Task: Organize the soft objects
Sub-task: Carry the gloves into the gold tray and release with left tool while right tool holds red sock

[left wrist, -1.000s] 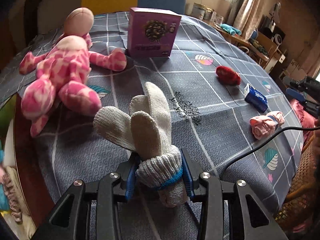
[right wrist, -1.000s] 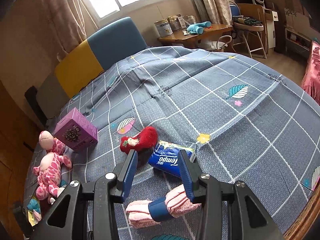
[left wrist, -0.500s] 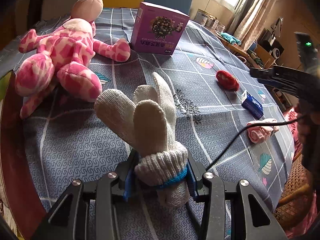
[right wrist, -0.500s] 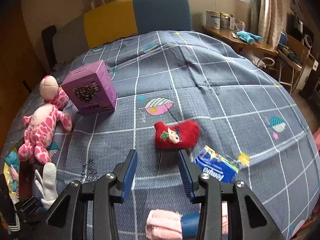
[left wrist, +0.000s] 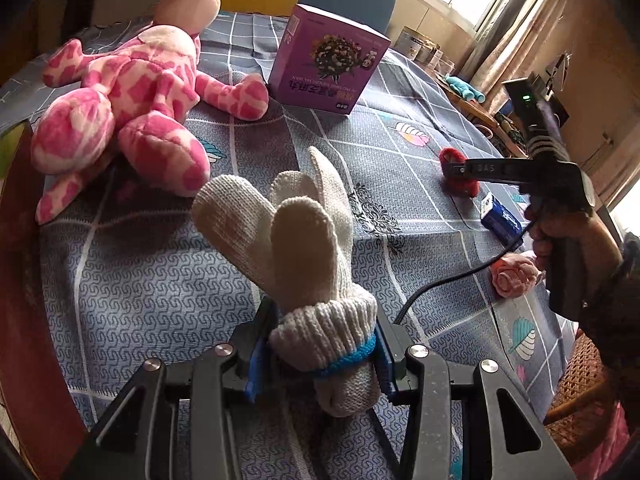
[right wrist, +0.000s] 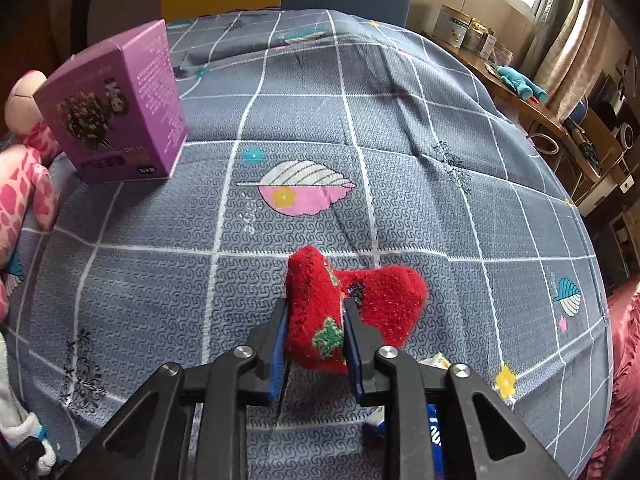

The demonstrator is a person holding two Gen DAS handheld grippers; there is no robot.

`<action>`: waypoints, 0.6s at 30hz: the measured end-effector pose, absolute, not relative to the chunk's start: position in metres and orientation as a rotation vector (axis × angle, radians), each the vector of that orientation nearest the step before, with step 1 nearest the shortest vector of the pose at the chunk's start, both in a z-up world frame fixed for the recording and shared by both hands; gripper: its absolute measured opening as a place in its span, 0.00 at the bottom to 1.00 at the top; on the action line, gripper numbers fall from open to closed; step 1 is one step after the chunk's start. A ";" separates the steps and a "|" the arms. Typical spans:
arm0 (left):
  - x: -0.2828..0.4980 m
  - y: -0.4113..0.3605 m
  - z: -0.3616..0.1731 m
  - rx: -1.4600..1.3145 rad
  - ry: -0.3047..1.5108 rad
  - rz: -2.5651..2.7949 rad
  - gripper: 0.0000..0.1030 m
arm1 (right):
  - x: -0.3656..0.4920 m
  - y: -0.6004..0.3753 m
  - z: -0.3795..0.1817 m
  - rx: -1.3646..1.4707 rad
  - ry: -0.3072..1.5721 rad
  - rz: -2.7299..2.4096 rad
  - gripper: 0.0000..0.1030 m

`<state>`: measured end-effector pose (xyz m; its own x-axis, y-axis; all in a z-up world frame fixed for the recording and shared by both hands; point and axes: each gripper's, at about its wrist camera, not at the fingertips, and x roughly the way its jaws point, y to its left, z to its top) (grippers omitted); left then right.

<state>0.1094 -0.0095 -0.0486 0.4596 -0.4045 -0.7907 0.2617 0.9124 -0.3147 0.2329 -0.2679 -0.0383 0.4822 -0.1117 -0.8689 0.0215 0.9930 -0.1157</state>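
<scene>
My left gripper [left wrist: 322, 344] is shut on the cuff of a bundle of white knit gloves [left wrist: 296, 232] with a blue band, their fingers pointing up and away. In the right wrist view my right gripper [right wrist: 316, 320] has its jaws closing on the left half of a red fuzzy sock [right wrist: 384, 300]. The blue pads press on both sides of that half, and the rest of the sock lies on the grey checked bed cover [right wrist: 360, 120]. The left wrist view shows the same right gripper [left wrist: 456, 168] at the red sock [left wrist: 464, 186], held by a hand.
A pink spotted plush toy [left wrist: 132, 92] lies at the left beside an upright purple box [left wrist: 332, 64]. A blue tissue pack [left wrist: 500, 218] and a pink rolled sock bundle [left wrist: 514, 276] lie near the right edge. A wooden bed rail [left wrist: 16, 280] runs along the left.
My right gripper moved left and down from above the pink bundle to the red sock and closed around it. The hand carrying it came into the left wrist view. The gloves stay gripped.
</scene>
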 end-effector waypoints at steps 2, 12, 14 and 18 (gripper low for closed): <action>0.109 -0.010 -0.048 -0.151 1.008 -0.407 0.45 | 0.220 -0.262 -0.027 -0.072 1.043 -0.024 0.23; 0.087 0.009 -0.003 -0.111 0.935 -0.366 0.38 | 0.151 -0.158 -0.037 -0.126 1.118 0.400 0.24; 0.078 0.018 0.011 -0.109 0.900 -0.340 0.38 | 0.143 -0.142 -0.052 -0.214 1.128 0.420 0.25; 0.062 0.032 0.033 -0.083 0.835 -0.275 0.38 | 0.141 -0.143 -0.054 -0.211 1.104 0.430 0.25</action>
<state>0.0617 0.0323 0.0334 0.6380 -0.2729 -0.7201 0.2082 0.9614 -0.1799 0.1412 -0.1428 -0.0541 0.3788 0.2305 -0.8963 -0.4364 0.8985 0.0467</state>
